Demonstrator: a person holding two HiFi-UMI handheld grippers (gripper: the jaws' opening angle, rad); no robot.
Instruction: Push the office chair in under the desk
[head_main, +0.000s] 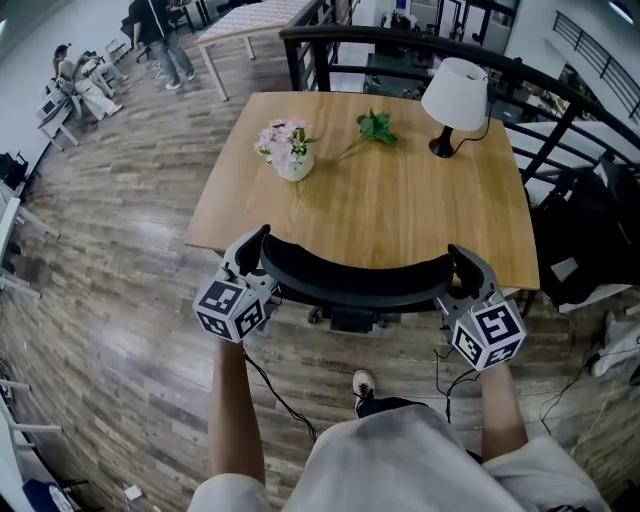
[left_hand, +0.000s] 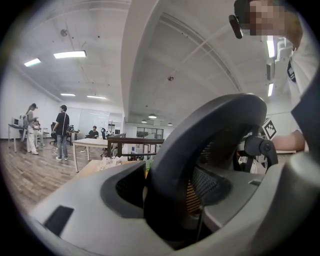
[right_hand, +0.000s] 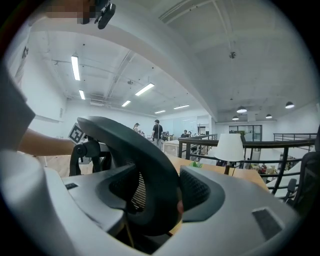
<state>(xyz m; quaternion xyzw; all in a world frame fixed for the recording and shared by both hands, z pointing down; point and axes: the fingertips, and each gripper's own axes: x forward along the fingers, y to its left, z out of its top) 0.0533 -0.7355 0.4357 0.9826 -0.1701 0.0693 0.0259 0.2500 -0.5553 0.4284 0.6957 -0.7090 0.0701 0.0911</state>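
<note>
The office chair's black curved backrest (head_main: 355, 275) stands at the near edge of the wooden desk (head_main: 420, 215), with its seat hidden below. My left gripper (head_main: 258, 258) is shut on the backrest's left end, and my right gripper (head_main: 462, 272) is shut on its right end. In the left gripper view the thick backrest rim (left_hand: 200, 145) runs between the grey fingers (left_hand: 75, 210) of the left gripper (left_hand: 170, 192). In the right gripper view the right gripper (right_hand: 160, 197) has the rim (right_hand: 135, 145) wedged between its pads (right_hand: 200, 192), and the other gripper's marker cube (right_hand: 76, 133) shows at the far end.
On the desk stand a vase of pink flowers (head_main: 287, 150), a green sprig (head_main: 376, 126) and a white lamp (head_main: 455, 95). A black railing (head_main: 400, 42) runs behind it. Dark bags (head_main: 590, 240) sit at the right, and cables (head_main: 280, 395) lie on the floor. People (head_main: 165, 40) stand far back left.
</note>
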